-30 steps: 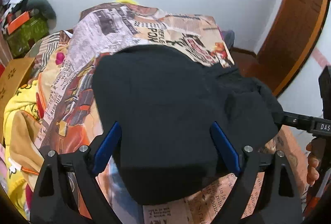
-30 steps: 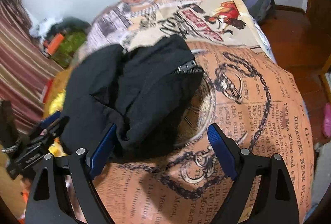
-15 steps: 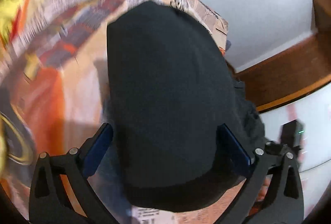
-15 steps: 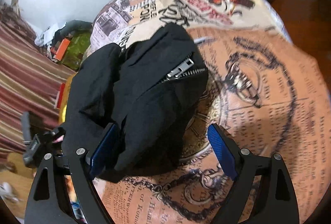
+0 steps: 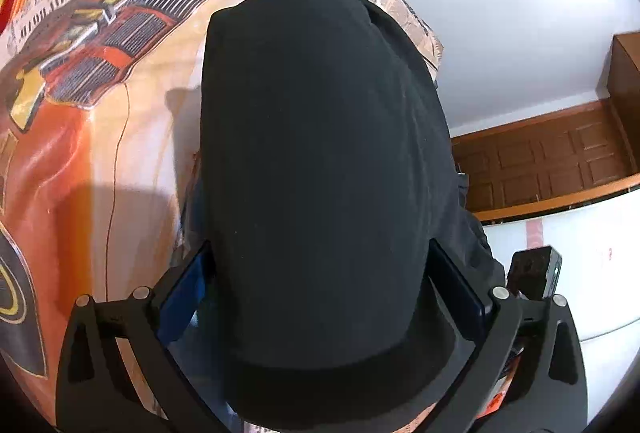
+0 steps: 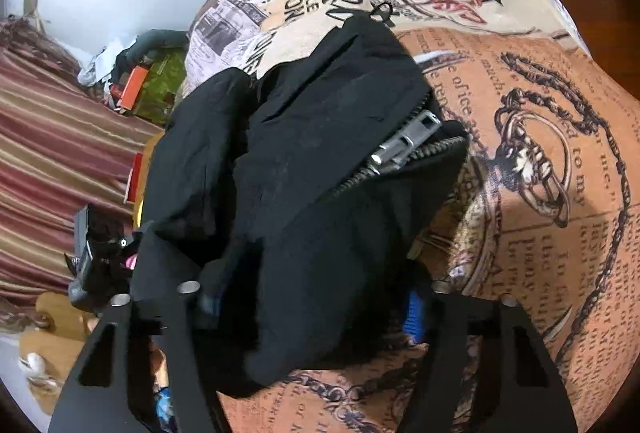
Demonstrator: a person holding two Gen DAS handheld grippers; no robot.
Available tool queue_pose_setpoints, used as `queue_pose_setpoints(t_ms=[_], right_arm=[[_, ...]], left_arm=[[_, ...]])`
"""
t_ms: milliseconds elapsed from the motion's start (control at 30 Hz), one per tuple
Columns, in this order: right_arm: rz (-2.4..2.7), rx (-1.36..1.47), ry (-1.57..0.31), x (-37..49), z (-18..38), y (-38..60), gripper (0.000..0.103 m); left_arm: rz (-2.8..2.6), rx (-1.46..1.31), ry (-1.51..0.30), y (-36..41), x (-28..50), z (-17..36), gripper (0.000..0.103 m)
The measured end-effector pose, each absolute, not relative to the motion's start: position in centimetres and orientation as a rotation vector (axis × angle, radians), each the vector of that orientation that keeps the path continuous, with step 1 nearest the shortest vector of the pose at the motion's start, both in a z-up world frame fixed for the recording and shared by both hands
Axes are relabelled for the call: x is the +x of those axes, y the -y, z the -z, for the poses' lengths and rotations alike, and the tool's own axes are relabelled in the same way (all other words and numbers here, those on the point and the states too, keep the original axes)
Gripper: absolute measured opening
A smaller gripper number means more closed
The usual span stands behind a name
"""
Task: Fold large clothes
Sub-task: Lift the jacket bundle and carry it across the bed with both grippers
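We straddle the black zip-up fabric jacket (image 6: 304, 201) on the printed bedsheet (image 6: 560, 161): left gripper (image 5: 320, 297) jaws wide, right gripper (image 6: 312, 309) jaws just closing around its bunched edge.

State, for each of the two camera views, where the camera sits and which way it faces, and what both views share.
Left wrist: on the left gripper, angled down over the black jacket; its own fingers straddle the fabric.
Right wrist: on the right gripper, angled down at the jacket's zipper; jaws have just been closing around a bunched edge.
Shared: the jacket, printed bedspread, each other's gripper.
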State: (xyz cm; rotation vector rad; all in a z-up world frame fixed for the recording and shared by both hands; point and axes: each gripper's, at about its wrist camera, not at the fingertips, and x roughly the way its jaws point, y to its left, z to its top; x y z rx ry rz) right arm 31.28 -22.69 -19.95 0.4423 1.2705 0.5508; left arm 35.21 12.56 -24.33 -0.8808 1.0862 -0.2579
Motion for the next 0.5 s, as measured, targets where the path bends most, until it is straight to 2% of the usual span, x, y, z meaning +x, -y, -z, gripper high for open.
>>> queue_pose_setpoints(t_ms=[67,167,300,500], right_arm=[[-0.541,0.435,-1.27,31.2,19.7,22.6,0.037],[-0.568,0.438,-1.263,31.3,18.9,22.4,0.022],[-0.56,0.364,-1.217,31.0,17.1,20.9,0.017],[-0.593,0.32,-1.151,31.7,15.3,17.6,0.016]], left_arm=[[0.254,-0.862,-1.076,-12.5,35.0,24.0,0.096],[0.253,-0.809,-1.049,-12.4,34.3,22.9,0.087],[0.265,-0.749,-1.0,-12.7,33.4,20.9,0.078],[0.257,-0.676,-0.871,-15.0,32.3,16.7,0.073]])
